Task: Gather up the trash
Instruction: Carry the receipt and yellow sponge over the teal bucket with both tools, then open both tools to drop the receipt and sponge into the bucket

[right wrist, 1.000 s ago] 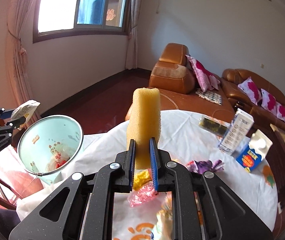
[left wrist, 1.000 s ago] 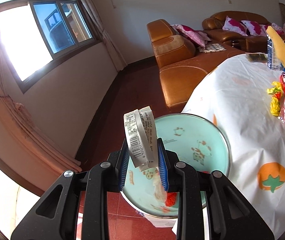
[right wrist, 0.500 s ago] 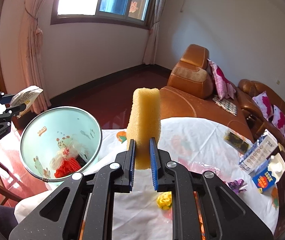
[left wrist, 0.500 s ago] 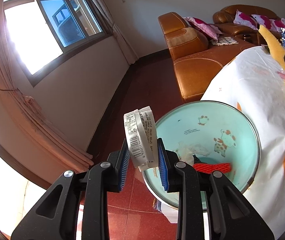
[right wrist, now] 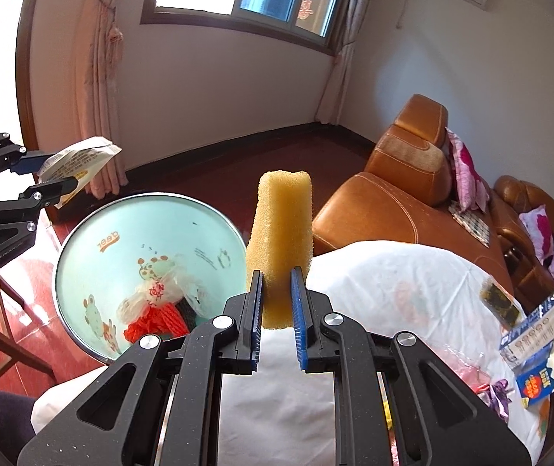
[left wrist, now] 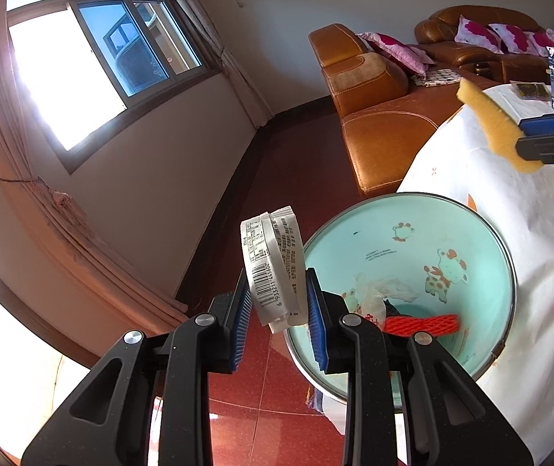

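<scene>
My left gripper [left wrist: 277, 310] is shut on a white food wrapper [left wrist: 273, 264] with a barcode, held just left of the rim of a light blue bin [left wrist: 471, 240]. The bin holds red netting [left wrist: 420, 322] and a clear plastic bag [left wrist: 377, 291]. My right gripper [right wrist: 277, 310] is shut on a yellow sponge [right wrist: 280, 240], held upright over the table edge, right of the bin [right wrist: 94, 233]. The left gripper [right wrist: 44, 178] with its wrapper [right wrist: 79, 159] shows in the right wrist view. The right gripper [left wrist: 525, 136] and sponge [left wrist: 486, 120] show in the left wrist view.
The table has a white cloth [right wrist: 393, 283] with fruit prints. Cartons [right wrist: 537, 326], a dark packet [right wrist: 500, 299] and coloured wrappers [right wrist: 490, 388] lie at its far right. A brown leather sofa [left wrist: 377, 108] stands behind. A wooden chair [right wrist: 1, 322] stands left of the bin.
The right gripper with the sponge has moved left toward the bin. The left gripper still holds the wrapper; the bin now sits further right and the view has tilted up.
</scene>
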Tool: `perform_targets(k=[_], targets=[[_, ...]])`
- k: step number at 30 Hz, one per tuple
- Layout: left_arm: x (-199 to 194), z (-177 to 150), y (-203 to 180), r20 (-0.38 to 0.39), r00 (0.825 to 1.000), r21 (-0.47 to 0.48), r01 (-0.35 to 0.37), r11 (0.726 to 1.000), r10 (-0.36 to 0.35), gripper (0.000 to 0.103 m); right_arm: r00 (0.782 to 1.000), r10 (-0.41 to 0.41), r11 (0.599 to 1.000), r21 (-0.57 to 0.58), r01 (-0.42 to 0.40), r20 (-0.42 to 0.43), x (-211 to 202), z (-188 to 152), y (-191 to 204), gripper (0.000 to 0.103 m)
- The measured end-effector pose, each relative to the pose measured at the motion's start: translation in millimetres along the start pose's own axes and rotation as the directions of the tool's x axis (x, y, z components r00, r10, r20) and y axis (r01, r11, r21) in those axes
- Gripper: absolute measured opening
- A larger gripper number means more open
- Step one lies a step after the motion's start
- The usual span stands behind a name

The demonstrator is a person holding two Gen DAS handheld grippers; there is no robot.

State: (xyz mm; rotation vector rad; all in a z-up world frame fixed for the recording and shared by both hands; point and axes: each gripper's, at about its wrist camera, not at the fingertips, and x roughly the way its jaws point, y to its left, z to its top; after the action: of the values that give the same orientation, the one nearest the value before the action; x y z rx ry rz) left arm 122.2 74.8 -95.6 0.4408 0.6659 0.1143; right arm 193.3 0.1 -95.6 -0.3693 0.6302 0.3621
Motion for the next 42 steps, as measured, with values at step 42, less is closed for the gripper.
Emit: perform_targets(k=[42], targets=[[-5, 2, -3, 0.02, 0.998, -0.053, 0.061, 0.997, -0.06, 0.064, 0.999, 0.051, 0.997, 0.057, -0.051, -0.012, -5, -10, 3, 0.043]])
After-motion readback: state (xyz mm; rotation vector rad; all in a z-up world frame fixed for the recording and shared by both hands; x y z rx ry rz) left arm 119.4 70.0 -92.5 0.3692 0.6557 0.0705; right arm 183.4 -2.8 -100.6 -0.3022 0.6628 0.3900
